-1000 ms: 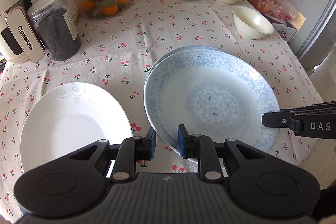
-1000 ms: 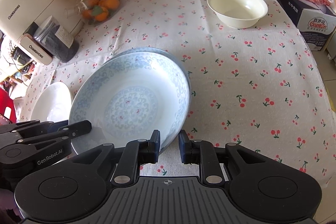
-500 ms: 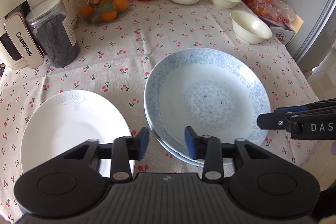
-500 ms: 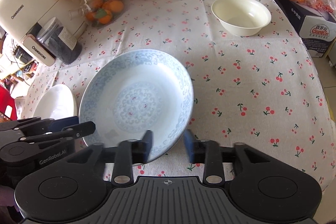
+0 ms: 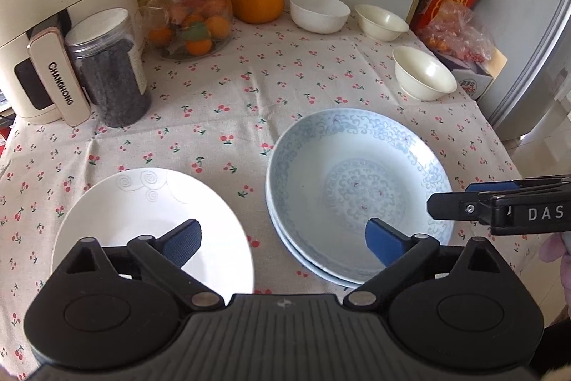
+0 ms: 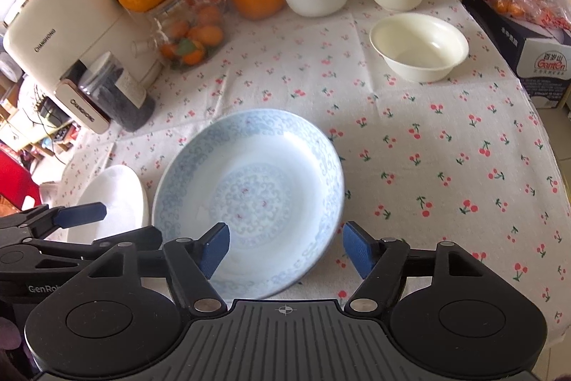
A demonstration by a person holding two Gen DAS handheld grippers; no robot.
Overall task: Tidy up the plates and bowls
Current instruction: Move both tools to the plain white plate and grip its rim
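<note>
Both my grippers are letting go. The left gripper [image 5: 282, 240] has its jaws opening, nearly as wide as they go, with nothing pressed between the pads; the near rim of the blue plate [image 5: 357, 188] sits just ahead and to the right of its centre. The right gripper [image 6: 285, 249] is opening too, not as wide, and the same plate's near edge lies between its fingers without either pad touching it.

That blue plate rests on a second one like it, whose rim [image 5: 310, 268] peeks out underneath on the side nearest me, so I judge the stacking of this pair done and the release under way.

Ahead and left of the left gripper, just beside the stack, lies the white plate [image 5: 142, 220], flat on the cloth [image 5: 221, 95]. Far ahead, near the back of the table, stand three bowls: a white bowl [image 5: 319, 11], a small cream bowl [image 5: 381, 22], and a larger cream bowl [image 6: 419, 47] closer to the right gripper.

Next, I reckon, I should back both grippers clear of the rim, then take the white plate by its edge and lift it onto the stack. After that the bowls want nesting.
</note>
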